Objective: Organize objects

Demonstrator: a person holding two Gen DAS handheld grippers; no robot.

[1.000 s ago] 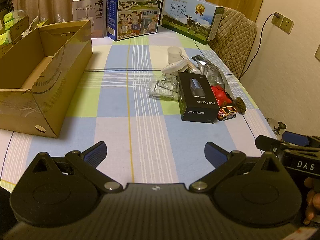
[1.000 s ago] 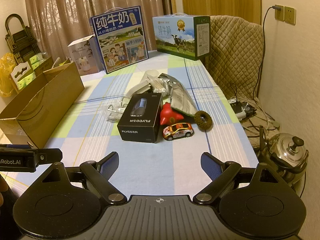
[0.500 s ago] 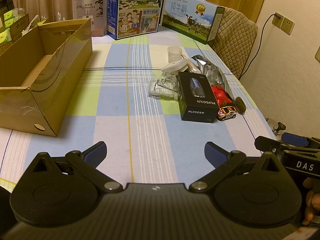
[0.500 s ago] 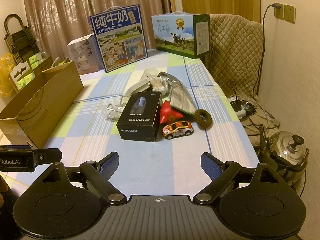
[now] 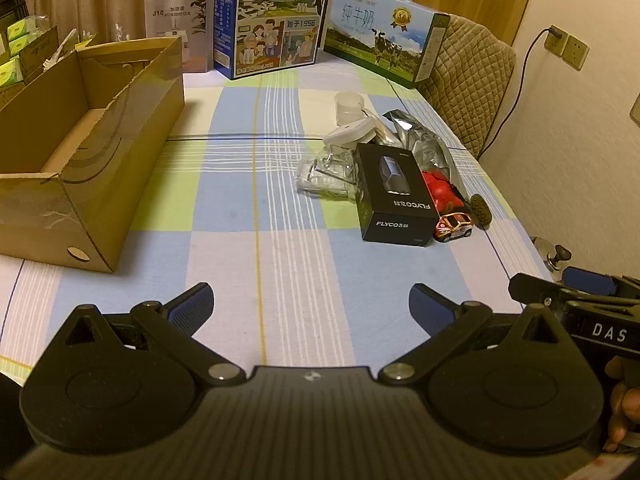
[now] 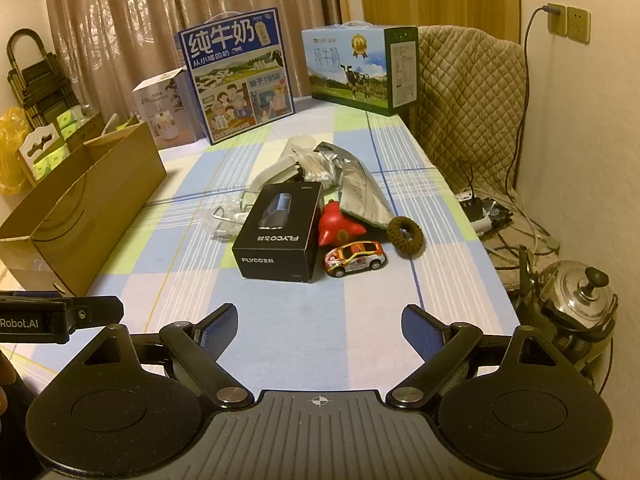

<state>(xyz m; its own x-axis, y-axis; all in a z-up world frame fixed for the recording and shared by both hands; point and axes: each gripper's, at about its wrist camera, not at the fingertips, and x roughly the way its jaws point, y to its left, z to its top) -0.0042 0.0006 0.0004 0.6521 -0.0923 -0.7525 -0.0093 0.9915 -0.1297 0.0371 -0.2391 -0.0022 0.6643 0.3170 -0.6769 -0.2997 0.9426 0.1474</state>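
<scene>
A pile of loose objects lies mid-table: a black FLYCO box (image 6: 280, 232) (image 5: 394, 196), a toy car (image 6: 355, 258) (image 5: 455, 226), a red toy (image 6: 338, 227), a brown hair tie (image 6: 405, 236), a silver foil pouch (image 6: 362, 196), a clear plastic bag (image 5: 326, 174) and a white container (image 5: 350, 134). An open cardboard box (image 5: 80, 152) (image 6: 76, 208) stands at the left. My left gripper (image 5: 310, 306) is open and empty above the near table edge. My right gripper (image 6: 318, 326) is open and empty, short of the FLYCO box.
Two milk cartons (image 6: 238, 80) (image 6: 354, 70) and a white appliance box (image 6: 160, 112) stand at the table's far end. A quilted chair (image 6: 468, 112) is at the right, with a kettle (image 6: 576, 304) and cables on the floor beside the table.
Both grippers have edged slightly forward toward the pile; both stay open. Nothing on the table has moved.
</scene>
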